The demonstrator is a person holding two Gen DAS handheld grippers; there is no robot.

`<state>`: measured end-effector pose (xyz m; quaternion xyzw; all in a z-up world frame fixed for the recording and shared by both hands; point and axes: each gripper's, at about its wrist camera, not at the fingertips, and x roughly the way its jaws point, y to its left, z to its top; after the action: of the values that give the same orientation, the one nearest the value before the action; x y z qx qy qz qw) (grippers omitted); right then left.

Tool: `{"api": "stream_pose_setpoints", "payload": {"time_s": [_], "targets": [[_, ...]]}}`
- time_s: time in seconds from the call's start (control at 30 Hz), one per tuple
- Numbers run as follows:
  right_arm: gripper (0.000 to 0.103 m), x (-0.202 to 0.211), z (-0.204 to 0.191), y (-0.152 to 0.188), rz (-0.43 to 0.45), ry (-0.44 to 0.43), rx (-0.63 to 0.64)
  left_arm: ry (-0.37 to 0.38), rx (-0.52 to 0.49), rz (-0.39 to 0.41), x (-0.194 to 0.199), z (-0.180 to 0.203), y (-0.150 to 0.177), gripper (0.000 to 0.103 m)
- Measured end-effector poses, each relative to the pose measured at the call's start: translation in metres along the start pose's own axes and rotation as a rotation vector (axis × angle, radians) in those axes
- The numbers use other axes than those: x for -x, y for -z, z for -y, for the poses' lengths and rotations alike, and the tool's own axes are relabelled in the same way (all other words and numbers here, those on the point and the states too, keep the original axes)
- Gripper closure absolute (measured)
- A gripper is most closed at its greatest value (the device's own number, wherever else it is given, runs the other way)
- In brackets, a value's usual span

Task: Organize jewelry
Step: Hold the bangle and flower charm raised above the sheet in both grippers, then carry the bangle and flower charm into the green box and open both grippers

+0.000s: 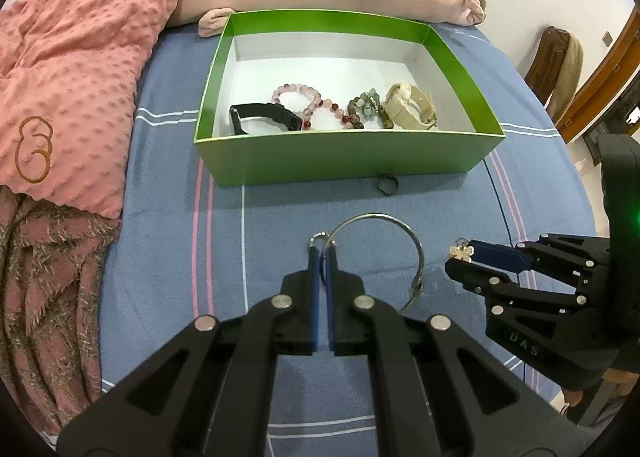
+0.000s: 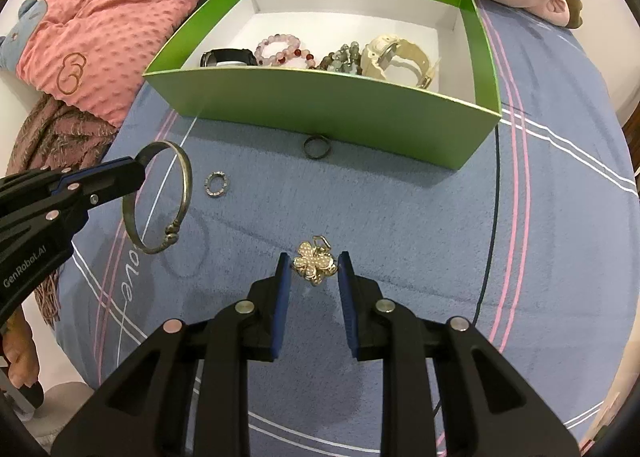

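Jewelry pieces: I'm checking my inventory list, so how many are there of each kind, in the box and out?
Watches: 2 (black, cream)
Bead bracelets: 2 (pink, green)
Metal bangle: 1
Rings: 2 (dark, silver)
Flower brooch: 1
Total: 8

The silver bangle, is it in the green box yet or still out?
Out. The silver bangle is pinched by the left gripper above the blue bedspread, on the near side of the green box.
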<state>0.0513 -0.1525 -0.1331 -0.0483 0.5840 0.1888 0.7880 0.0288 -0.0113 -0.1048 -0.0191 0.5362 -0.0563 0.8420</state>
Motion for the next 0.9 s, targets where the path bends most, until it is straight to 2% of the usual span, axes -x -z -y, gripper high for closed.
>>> {"api": "stream_pose_setpoints", "payload": {"time_s": [0.4,0.7,0.9], "targets": [[0.079,0.001,0.000,-0.001,0.008,0.003,-0.002,-0.002,0.003,-0.001,0.000,-0.003,-0.001,0.100],[0.079,0.031,-0.003,-0.027,0.098,0.029,0.037,-0.022,0.018,0.051,0.014,-0.012,-0.025,0.100],[0.079,0.050,-0.008,-0.058,0.177,0.027,0.075,-0.022,0.012,0.105,0.026,-0.012,-0.055,0.100]]}}
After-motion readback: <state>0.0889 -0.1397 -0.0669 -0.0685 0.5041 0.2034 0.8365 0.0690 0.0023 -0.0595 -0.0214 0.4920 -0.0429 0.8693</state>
